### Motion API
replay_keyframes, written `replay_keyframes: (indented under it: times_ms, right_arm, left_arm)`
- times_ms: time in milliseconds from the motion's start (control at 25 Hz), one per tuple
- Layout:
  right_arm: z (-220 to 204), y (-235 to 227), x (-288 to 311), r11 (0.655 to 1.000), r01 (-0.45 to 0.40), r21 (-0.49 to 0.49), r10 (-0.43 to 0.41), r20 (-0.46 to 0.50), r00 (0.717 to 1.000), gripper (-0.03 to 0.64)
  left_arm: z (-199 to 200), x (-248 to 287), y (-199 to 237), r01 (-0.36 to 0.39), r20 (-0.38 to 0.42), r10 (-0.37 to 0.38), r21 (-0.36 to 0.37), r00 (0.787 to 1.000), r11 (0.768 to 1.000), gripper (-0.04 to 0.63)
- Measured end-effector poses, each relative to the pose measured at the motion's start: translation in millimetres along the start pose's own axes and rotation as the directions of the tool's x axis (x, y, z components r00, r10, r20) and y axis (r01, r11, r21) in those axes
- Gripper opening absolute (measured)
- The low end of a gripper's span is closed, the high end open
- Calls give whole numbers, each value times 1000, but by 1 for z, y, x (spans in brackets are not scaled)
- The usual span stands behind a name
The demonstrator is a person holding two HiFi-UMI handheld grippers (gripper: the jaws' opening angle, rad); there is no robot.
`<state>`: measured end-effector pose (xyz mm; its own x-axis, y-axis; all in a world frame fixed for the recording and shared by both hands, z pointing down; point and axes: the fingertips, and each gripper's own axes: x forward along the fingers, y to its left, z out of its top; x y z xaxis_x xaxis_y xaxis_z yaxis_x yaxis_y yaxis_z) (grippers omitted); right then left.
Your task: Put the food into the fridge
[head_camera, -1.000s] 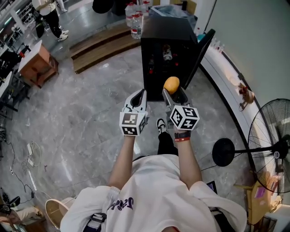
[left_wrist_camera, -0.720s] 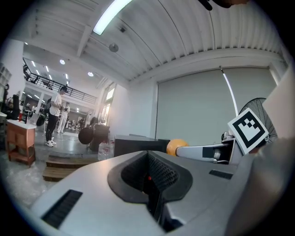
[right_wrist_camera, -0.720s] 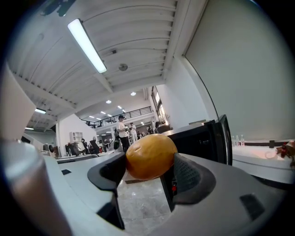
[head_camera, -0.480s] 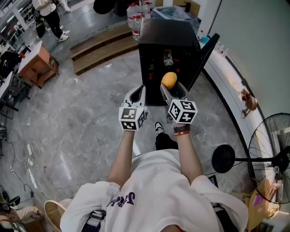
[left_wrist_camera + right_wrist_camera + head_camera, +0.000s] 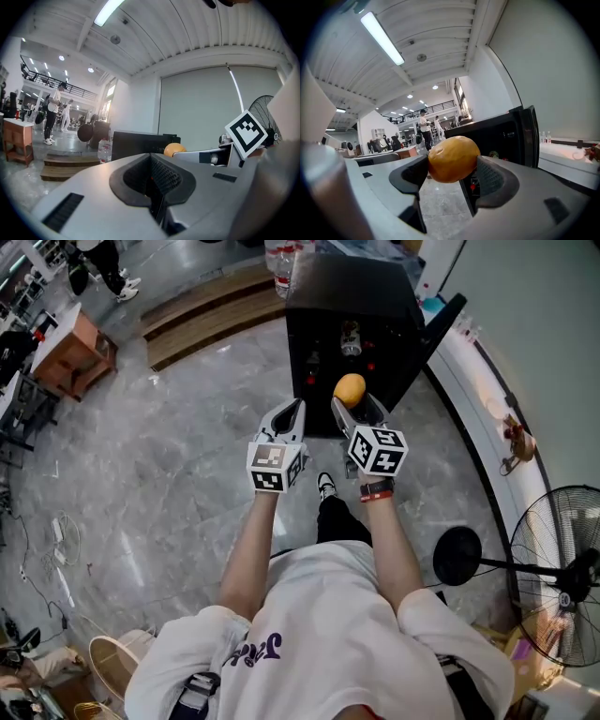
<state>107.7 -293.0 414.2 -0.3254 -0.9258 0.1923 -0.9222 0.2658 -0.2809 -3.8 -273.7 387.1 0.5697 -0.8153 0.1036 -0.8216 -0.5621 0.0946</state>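
Head view: holds the orange (image 5: 350,388) tight in the right claw (image 5: 353,402), just before the open fridge (image 5: 352,296), likely to slide it in. Left gripper view: left claw (image 5: 151,177) pressed together, empty, spare. Right gripper view: squeezes the orange from both sides against a drop.

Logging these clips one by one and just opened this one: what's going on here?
A person faces a small black fridge whose door stands open. The right hand-held gripper is closed on an orange, held out in front of the open fridge; the orange is not yet inside. The left hand-held gripper is shut and empty beside it.
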Motion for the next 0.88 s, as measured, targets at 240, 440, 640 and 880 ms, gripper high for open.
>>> replay_keyframes:
  times_ms: [240,440,640,880]
  right_arm:
    - [-17,-19,37,1000,-19,-9,19,-56,998,339]
    - [-40,-30,65,999,-31,-14,30,-101,994,339]
    - [-56,-40,85,999,-44,-14,42,-136,990,339]
    - [-70,-56,109,999,-44,-5,43,-166,985,339]
  left_arm:
    - [-17,24,18,-10,-28,9,-19,1000,1000,17]
    - [-41,42,35,-22,-61,21,-27,998,999,17]
    - [-57,60,41,-11,-82,8,-37,997,999,17]
    - [-74,83,40,20,-116,-24,-38,993,999,17]
